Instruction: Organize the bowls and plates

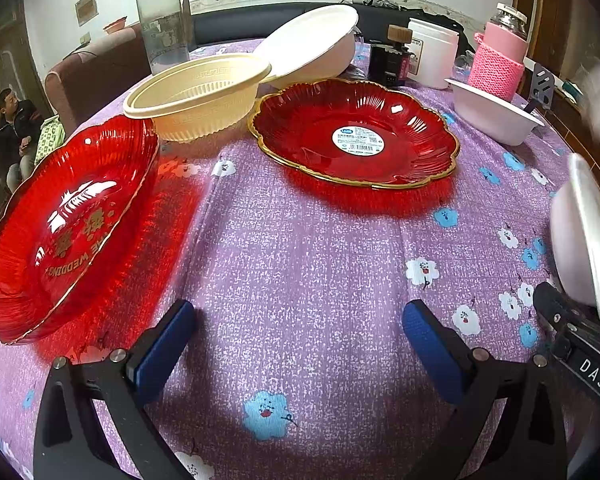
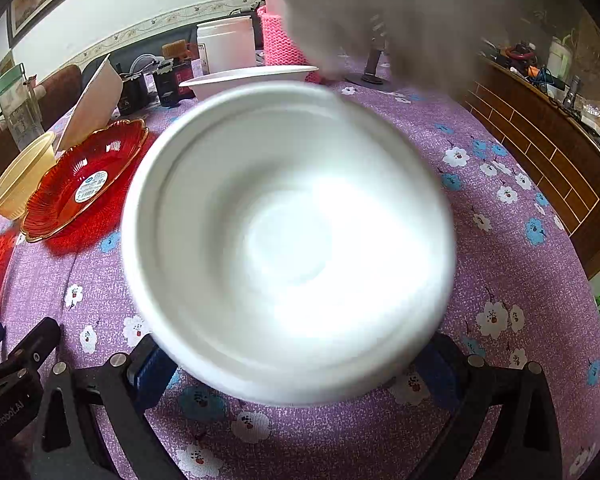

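Note:
My left gripper (image 1: 298, 344) is open and empty above the purple cloth. A red plate with gold lettering (image 1: 68, 228) lies to its left. A red plate with a gold rim and sticker (image 1: 354, 132) lies ahead; it also shows in the right wrist view (image 2: 84, 180). A cream bowl (image 1: 198, 98) and a tilted white bowl (image 1: 312, 46) stand behind the plates. A small white bowl (image 1: 496, 112) sits at the right. A blurred white bowl (image 2: 288, 240) fills the right wrist view in front of my right gripper (image 2: 296, 368), whose fingers stand wide apart; contact is unclear. That bowl shows at the left view's edge (image 1: 584, 236).
A clear bottle with green lid (image 1: 164, 20), a white jar (image 1: 432, 52), a dark small box (image 1: 390, 60) and a pink knitted-sleeve jar (image 1: 498, 56) stand at the table's back. A wooden cabinet (image 2: 540, 140) runs along the right. A man (image 1: 14, 128) sits at far left.

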{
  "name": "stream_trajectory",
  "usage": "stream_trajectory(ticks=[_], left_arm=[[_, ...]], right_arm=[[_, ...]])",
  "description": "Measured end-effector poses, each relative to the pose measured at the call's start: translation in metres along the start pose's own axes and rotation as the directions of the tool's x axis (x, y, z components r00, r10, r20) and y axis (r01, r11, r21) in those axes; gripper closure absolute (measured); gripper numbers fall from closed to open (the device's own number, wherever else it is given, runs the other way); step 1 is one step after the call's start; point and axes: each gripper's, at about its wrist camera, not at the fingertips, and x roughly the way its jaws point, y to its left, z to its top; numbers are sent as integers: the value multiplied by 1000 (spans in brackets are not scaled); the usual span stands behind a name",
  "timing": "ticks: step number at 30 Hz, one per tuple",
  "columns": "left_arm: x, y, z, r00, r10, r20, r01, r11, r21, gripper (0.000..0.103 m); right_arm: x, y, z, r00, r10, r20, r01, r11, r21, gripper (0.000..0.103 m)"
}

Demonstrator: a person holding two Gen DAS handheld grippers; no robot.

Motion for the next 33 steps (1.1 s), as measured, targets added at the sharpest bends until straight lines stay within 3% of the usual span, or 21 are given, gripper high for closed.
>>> stream_trajectory(ticks=[33], left_arm=[[-7,-2,-6,1000,-18,-13,18,1000,15,0]], right_arm=[[1,-1,1,1000,0,0,0,1000,-1,1]])
